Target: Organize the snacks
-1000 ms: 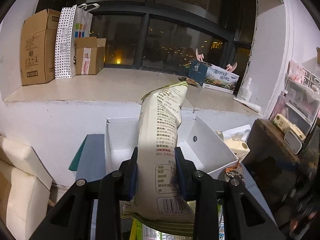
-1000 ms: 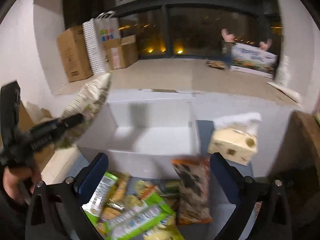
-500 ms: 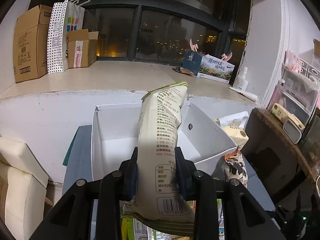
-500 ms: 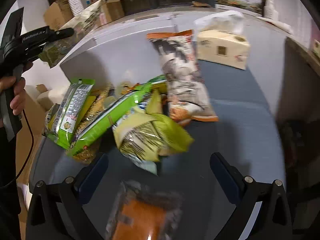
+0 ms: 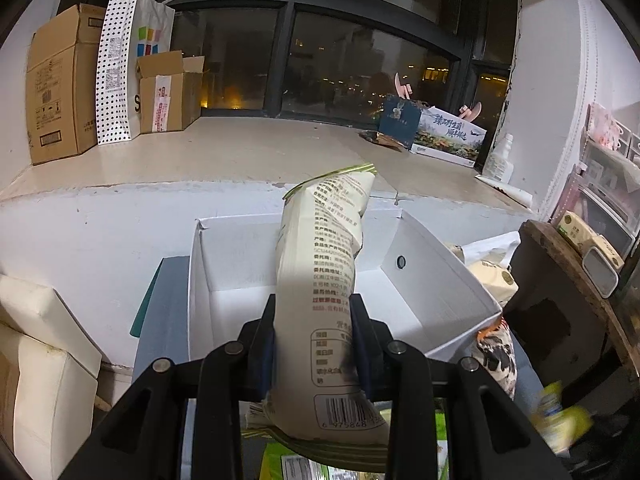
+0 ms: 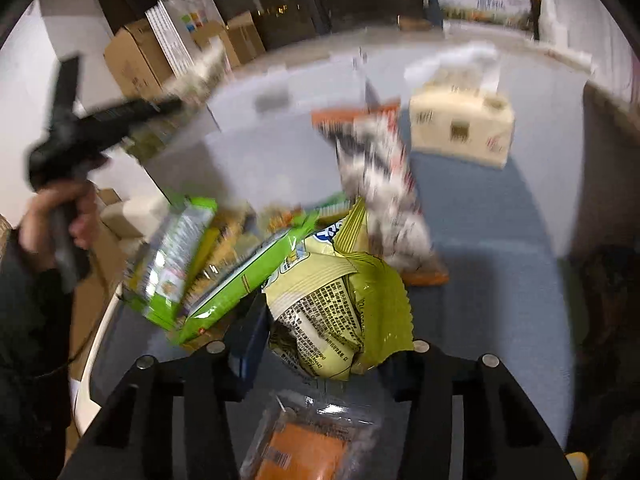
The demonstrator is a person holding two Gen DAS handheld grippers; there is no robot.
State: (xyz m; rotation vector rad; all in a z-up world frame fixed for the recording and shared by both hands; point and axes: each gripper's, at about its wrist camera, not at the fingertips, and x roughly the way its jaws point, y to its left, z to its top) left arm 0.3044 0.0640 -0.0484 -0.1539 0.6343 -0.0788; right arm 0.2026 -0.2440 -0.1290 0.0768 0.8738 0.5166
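My left gripper [image 5: 314, 320] is shut on a tall cream snack bag [image 5: 320, 280] and holds it upright over the open white box [image 5: 440, 280]. My right gripper [image 6: 320, 332] has closed round a yellow-green snack bag [image 6: 340, 304] at the near end of the snack pile. The pile also holds green packets [image 6: 240, 276], a black-and-white bag with orange ends [image 6: 384, 196] and a clear pack with an orange label [image 6: 308, 440]. The left gripper with its bag also shows in the right wrist view [image 6: 120, 120], blurred.
A tissue box [image 6: 464, 120] stands on the blue-grey table [image 6: 500, 240] right of the white box. Cardboard boxes [image 5: 56, 80] and a dotted paper bag [image 5: 120, 68] sit on the window ledge. A dark wooden stand [image 5: 568, 280] is at the right.
My right gripper has moved forward and down onto the pile and closed on the yellow-green bag. My left gripper still holds the cream bag and has shifted slightly over the white box.
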